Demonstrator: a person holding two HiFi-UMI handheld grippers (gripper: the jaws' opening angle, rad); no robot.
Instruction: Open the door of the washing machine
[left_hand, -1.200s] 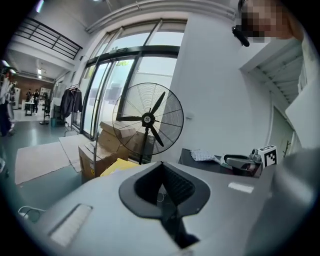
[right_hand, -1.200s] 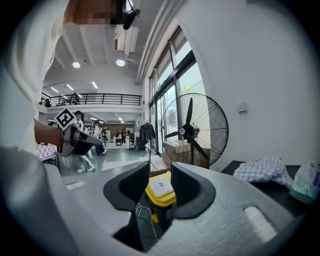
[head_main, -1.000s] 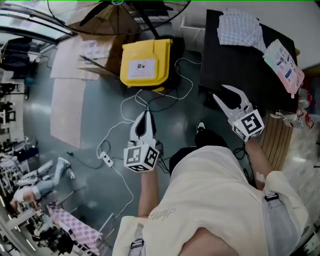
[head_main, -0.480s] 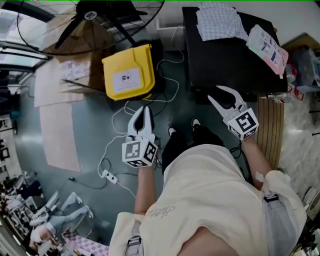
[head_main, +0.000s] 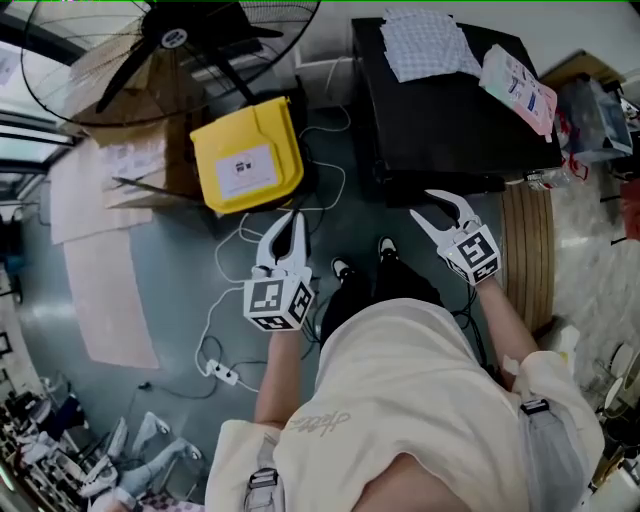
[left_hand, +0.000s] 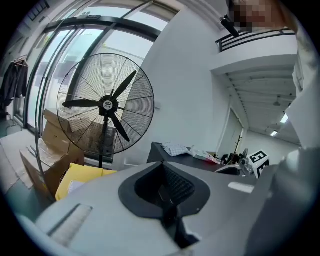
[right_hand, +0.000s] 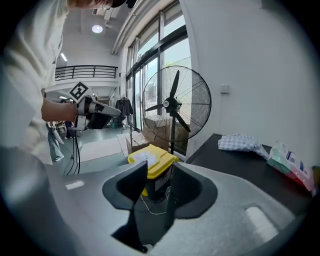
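Observation:
The black-topped washing machine (head_main: 450, 110) stands at the upper right of the head view; its door is hidden below the front edge. My right gripper (head_main: 424, 204) hangs just in front of that edge, its jaws apart and opening, with nothing between them (right_hand: 155, 200). The same black top (right_hand: 250, 172) shows at the right of the right gripper view. My left gripper (head_main: 288, 222) is held over the floor, left of the person's shoes, and its jaws meet on nothing (left_hand: 169, 210).
A checked cloth (head_main: 425, 45) and a plastic packet (head_main: 518, 88) lie on the machine. A yellow box (head_main: 245, 160), a large standing fan (head_main: 170, 40) and cardboard (head_main: 120, 100) stand to the left. Cables (head_main: 225, 300) and a power strip (head_main: 222, 373) cross the floor. A wooden round piece (head_main: 528, 250) leans at the right.
The head view has swung, bringing the machine and yellow box towards the middle. My right gripper has sunk in front of the machine's edge, jaws slightly wider. The left stays shut.

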